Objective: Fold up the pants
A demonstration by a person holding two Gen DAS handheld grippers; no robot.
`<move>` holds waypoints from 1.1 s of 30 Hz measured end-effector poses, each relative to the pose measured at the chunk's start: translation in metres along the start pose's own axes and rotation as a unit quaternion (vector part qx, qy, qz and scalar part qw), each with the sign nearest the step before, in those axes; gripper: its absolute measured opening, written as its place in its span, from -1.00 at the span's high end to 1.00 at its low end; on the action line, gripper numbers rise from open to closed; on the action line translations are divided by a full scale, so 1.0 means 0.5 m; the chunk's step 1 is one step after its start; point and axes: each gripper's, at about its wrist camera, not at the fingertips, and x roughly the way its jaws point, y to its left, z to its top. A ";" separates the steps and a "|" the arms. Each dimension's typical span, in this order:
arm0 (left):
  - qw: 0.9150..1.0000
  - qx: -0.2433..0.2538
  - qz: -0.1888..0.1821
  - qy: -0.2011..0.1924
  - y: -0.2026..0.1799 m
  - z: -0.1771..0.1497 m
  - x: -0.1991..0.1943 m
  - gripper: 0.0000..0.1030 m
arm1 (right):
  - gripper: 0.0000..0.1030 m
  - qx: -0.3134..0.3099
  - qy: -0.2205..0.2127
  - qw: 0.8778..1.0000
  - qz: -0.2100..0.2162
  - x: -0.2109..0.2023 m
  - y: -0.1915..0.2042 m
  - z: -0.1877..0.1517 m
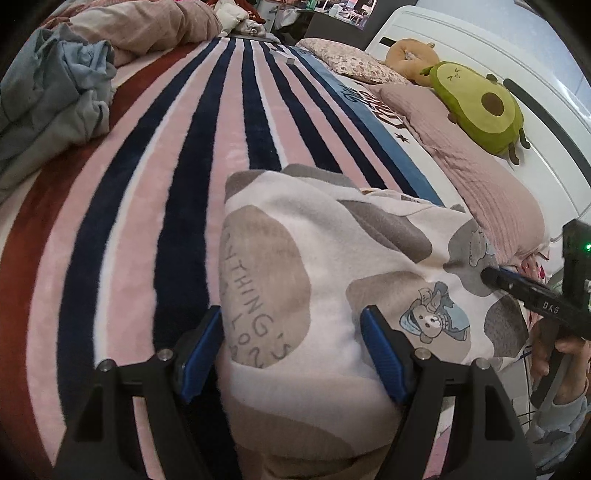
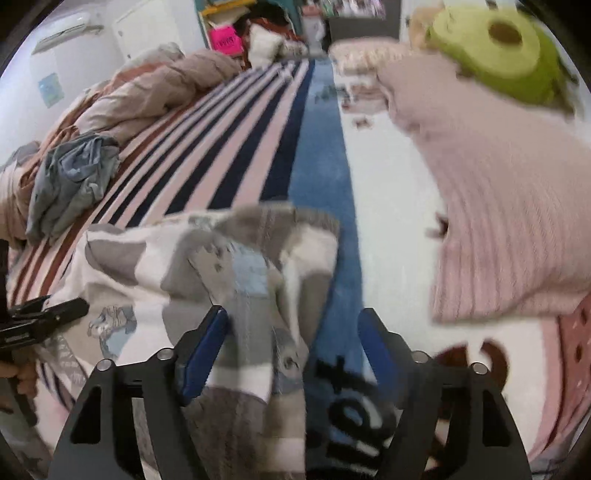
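The pants [image 1: 325, 266] are white fleece with grey and beige patches and bear prints. They lie in a folded bundle on the striped blanket [image 1: 147, 184]. My left gripper [image 1: 291, 350] is open, its blue pads on either side of the near edge of the pants. My right gripper [image 1: 491, 277] shows at the right of the left wrist view, its tip touching the pants' right side. In the right wrist view my right gripper [image 2: 293, 350] is open over the pants [image 2: 207, 266], whose edge lies between the jaws. The left gripper [image 2: 74, 308] shows at the left there.
A crumpled blue-grey garment [image 1: 55, 96] lies at the left of the bed. A beige duvet [image 1: 147, 26] is bunched at the far end. A pink pillow [image 1: 480, 158], an avocado plush [image 1: 480, 103] and a white headboard [image 1: 535, 92] are at the right.
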 end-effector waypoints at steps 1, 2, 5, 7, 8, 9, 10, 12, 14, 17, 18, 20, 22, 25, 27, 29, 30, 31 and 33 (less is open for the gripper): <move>1.000 0.001 -0.001 0.000 -0.001 0.000 0.002 -0.39 | -0.35 0.010 0.007 1.000 0.010 0.004 -0.007 -0.004; 1.000 0.002 -0.002 0.001 -0.002 0.000 0.005 -0.34 | -0.35 0.019 0.015 0.999 0.024 0.009 -0.014 -0.012; 1.000 0.003 -0.013 0.004 -0.005 0.001 0.011 -0.12 | -0.36 0.041 0.035 0.996 0.067 0.024 -0.029 -0.031; 1.000 0.006 -0.011 0.004 -0.011 -0.001 0.011 -0.05 | -0.36 0.041 0.031 0.996 0.069 0.024 -0.030 -0.039; 1.000 0.008 -0.011 0.003 -0.014 -0.001 0.011 0.01 | -0.33 0.043 0.031 0.996 0.070 0.023 -0.029 -0.041; 1.000 0.010 -0.010 0.002 -0.016 -0.002 0.009 0.08 | -0.26 0.045 0.031 0.996 0.075 0.021 -0.028 -0.042; 1.000 0.013 -0.008 0.001 -0.019 -0.002 0.007 0.12 | -0.06 0.043 0.035 0.995 0.085 0.021 -0.025 -0.044; 1.000 0.017 -0.004 -0.003 -0.024 -0.002 0.001 0.24 | 0.20 0.037 0.041 0.994 0.096 0.020 -0.018 -0.050; 1.000 0.021 -0.001 -0.006 -0.029 -0.001 -0.004 0.30 | 0.39 0.031 0.042 0.993 0.105 0.014 -0.010 -0.053; 1.000 0.027 0.003 -0.012 -0.037 0.001 -0.014 0.42 | 0.63 0.025 0.034 0.994 0.099 0.005 -0.002 -0.053; 0.999 0.030 0.003 -0.014 -0.040 0.002 -0.020 0.44 | 0.67 0.022 0.030 0.995 0.097 0.000 0.001 -0.053; 0.999 0.032 0.002 -0.021 -0.044 0.002 -0.031 0.50 | 0.77 0.017 0.019 0.995 0.094 -0.013 0.010 -0.049; 0.999 0.035 0.001 -0.028 -0.046 0.002 -0.041 0.54 | 0.80 0.015 0.007 0.995 0.095 -0.028 0.017 -0.041; 0.998 0.037 -0.002 -0.041 -0.049 0.004 -0.061 0.56 | 0.83 0.008 -0.008 0.995 0.095 -0.049 0.030 -0.032; 0.998 0.039 -0.005 -0.049 -0.051 0.004 -0.076 0.57 | 0.84 0.003 -0.016 0.995 0.093 -0.064 0.039 -0.026; 0.998 0.040 -0.006 -0.056 -0.051 0.002 -0.091 0.57 | 0.84 -0.002 -0.023 0.995 0.096 -0.078 0.049 -0.021; 0.997 0.041 -0.005 -0.061 -0.051 0.001 -0.101 0.57 | 0.84 -0.003 -0.025 0.995 0.097 -0.085 0.055 -0.019; 0.997 0.040 -0.004 -0.066 -0.049 0.000 -0.110 0.57 | 0.84 -0.005 -0.027 0.995 0.098 -0.090 0.060 -0.020; 0.997 0.036 -0.002 -0.072 -0.038 -0.007 -0.124 0.58 | 0.84 -0.015 -0.025 0.995 0.097 -0.096 0.077 -0.021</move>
